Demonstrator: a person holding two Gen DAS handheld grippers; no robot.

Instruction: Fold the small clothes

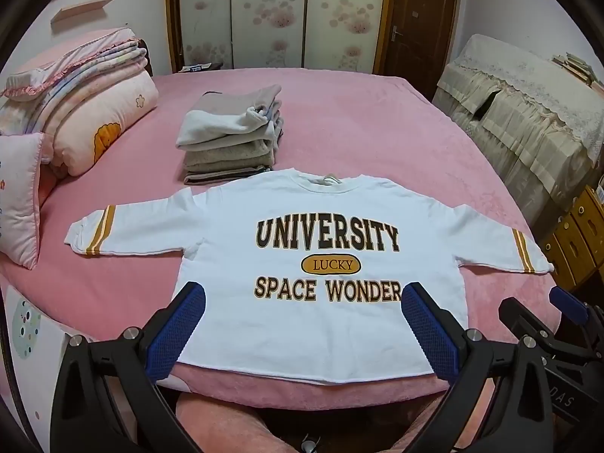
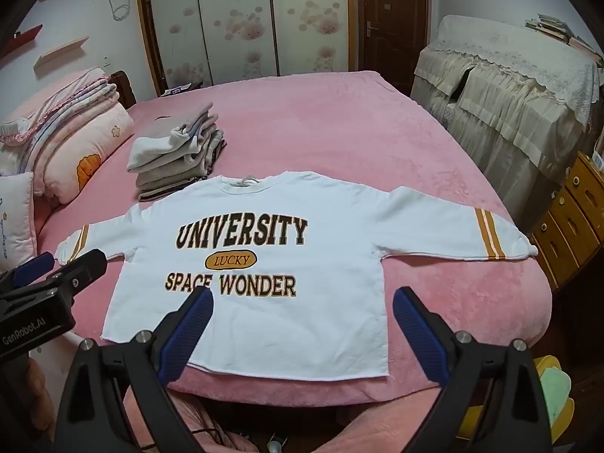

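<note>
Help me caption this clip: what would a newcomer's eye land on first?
The white sweatshirt printed UNIVERSITY, spread flat with sleeves out on the pink bed. Behind its collar sits a stack of folded clothes. Both claws, left and right, hover open near its hem.

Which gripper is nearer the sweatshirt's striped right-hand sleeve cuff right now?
Right. The right gripper hangs open over the sweatshirt's hem on that side, the striped cuff ahead to its right. The left gripper, also open, sits further left, over the hem's middle.
</note>
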